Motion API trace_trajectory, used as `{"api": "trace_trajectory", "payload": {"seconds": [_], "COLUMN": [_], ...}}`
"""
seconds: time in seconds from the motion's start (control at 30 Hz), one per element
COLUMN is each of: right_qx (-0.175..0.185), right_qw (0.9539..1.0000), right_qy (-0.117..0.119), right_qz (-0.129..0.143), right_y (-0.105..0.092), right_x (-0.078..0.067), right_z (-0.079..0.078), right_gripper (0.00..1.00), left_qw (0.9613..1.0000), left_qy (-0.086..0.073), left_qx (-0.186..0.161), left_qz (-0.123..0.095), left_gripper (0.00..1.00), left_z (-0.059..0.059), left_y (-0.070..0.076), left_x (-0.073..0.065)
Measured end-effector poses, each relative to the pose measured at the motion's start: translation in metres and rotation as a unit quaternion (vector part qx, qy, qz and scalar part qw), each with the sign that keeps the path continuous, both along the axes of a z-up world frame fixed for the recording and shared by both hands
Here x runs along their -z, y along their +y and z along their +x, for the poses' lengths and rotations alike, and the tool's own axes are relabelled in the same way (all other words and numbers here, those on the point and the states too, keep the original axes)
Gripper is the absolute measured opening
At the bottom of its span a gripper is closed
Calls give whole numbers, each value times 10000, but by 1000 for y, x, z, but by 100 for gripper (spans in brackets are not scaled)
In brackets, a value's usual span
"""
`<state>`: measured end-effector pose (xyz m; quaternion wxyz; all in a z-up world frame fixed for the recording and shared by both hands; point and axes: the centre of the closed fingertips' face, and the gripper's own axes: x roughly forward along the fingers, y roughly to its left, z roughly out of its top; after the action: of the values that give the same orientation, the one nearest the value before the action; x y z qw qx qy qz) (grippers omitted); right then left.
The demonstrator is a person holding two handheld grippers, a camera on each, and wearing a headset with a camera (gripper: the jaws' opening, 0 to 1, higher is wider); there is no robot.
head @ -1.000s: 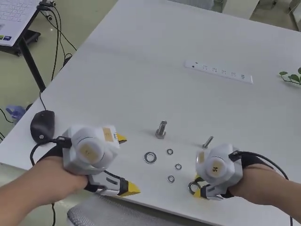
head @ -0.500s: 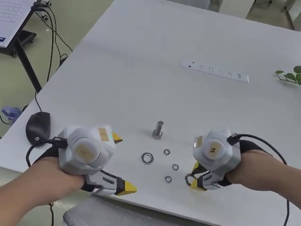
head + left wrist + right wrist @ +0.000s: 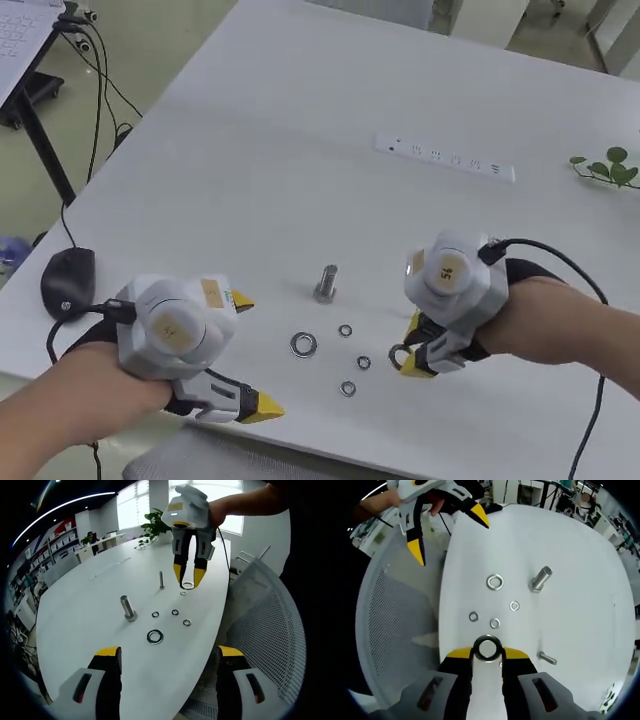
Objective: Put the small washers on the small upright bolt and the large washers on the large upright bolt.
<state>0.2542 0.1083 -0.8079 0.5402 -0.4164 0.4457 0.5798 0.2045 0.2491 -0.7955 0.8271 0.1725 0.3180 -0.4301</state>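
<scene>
My right gripper point(image 3: 405, 360) is shut on a large washer point(image 3: 487, 648) and holds it above the table, right of the loose washers. The large upright bolt point(image 3: 326, 283) stands mid-table. In front of it lie another large washer point(image 3: 303, 345) and three small washers point(image 3: 345, 330). In the left gripper view the small upright bolt point(image 3: 161, 579) stands just beside the right gripper point(image 3: 189, 577). My left gripper point(image 3: 252, 352) hangs open at the table's near edge, left of the washers, with nothing between its jaws point(image 3: 168, 652).
A white power strip point(image 3: 445, 157) lies further back on the table point(image 3: 250, 150). A black mouse point(image 3: 68, 283) sits at the left edge. Green leaves point(image 3: 605, 168) show at the far right. A mesh chair point(image 3: 395, 630) stands close against the near edge.
My right gripper has risen and moved away from the near edge with the large washer, and now covers the small bolt in the head view. The left gripper has stayed put.
</scene>
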Motion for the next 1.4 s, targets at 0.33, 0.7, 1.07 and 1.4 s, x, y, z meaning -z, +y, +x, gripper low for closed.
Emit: {"api": "trace_trajectory", "payload": {"seconds": [0.33, 0.7, 1.07, 1.4], "right_qx": [50, 9, 25, -59], "right_qw": [10000, 9998, 9995, 9995], "right_qy": [-57, -184, -302, -296], "right_qz": [-32, -54, 49, 24], "right_y": [9, 25, 49, 70], "right_x": [-23, -39, -43, -38], "right_z": [18, 46, 70, 79], "right_gripper": [22, 22, 22, 22], "left_qw": [9999, 9999, 9998, 9996], "left_qy": [-16, 1, 47, 37], "left_qx": [-59, -81, -104, -195], "left_qz": [-102, -122, -167, -212], "left_gripper": [81, 87, 91, 88], "left_z": [3, 3, 3, 9], "left_y": [1, 1, -1, 2], "left_x": [0, 5, 11, 11]}}
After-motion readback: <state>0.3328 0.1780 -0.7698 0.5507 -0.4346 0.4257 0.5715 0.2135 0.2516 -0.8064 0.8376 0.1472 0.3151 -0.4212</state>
